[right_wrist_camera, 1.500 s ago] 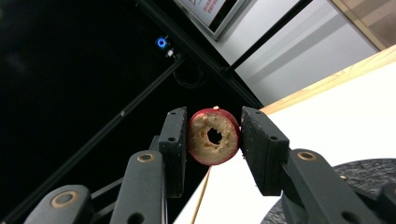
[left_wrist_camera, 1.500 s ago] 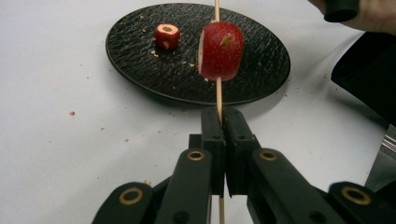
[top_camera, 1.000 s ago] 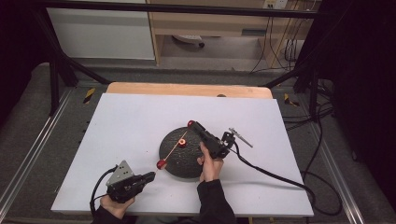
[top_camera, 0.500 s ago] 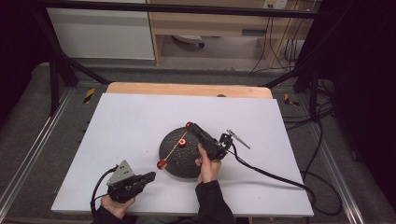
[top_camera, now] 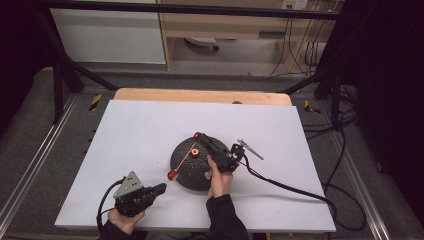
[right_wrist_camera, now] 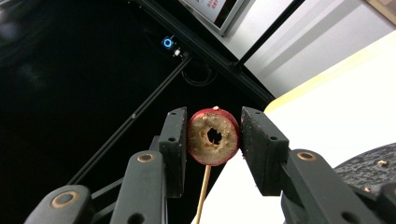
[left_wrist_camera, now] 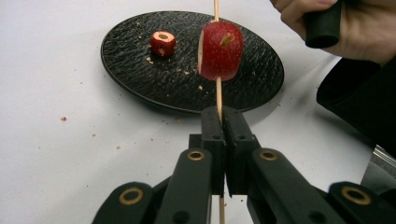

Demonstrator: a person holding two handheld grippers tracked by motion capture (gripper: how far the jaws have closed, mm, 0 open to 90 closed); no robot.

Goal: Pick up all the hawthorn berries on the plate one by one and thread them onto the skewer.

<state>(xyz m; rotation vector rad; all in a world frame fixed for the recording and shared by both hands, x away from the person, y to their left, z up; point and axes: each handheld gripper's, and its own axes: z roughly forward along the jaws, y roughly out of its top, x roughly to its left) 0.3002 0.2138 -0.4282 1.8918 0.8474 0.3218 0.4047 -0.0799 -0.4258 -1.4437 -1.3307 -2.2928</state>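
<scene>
A thin wooden skewer (left_wrist_camera: 218, 95) runs away from my left gripper (left_wrist_camera: 220, 119), whose jaws are shut on its near end. A red apple chunk (left_wrist_camera: 220, 50) is threaded on it above the black plate (left_wrist_camera: 140, 79). A small cored apple piece (left_wrist_camera: 162, 43) lies on the plate. In the high view the skewer (top_camera: 184, 156) slants across the plate (top_camera: 200, 175) from my left gripper (top_camera: 161, 187) to my right gripper (top_camera: 198, 136). My right gripper (right_wrist_camera: 214, 140) is shut on a cored apple slice (right_wrist_camera: 214, 136) at the skewer's far tip, with the stick (right_wrist_camera: 203, 196) showing below it.
The plate stands mid-table on a white sheet (top_camera: 150, 130). A small metal tool (top_camera: 250, 148) lies just right of the plate. The right gripper's cable (top_camera: 300, 190) trails off to the right. The wooden table edge (top_camera: 200, 95) lies beyond.
My right gripper has shifted a little left and nearer with the apple slice, along the skewer. The left gripper has stayed put.
</scene>
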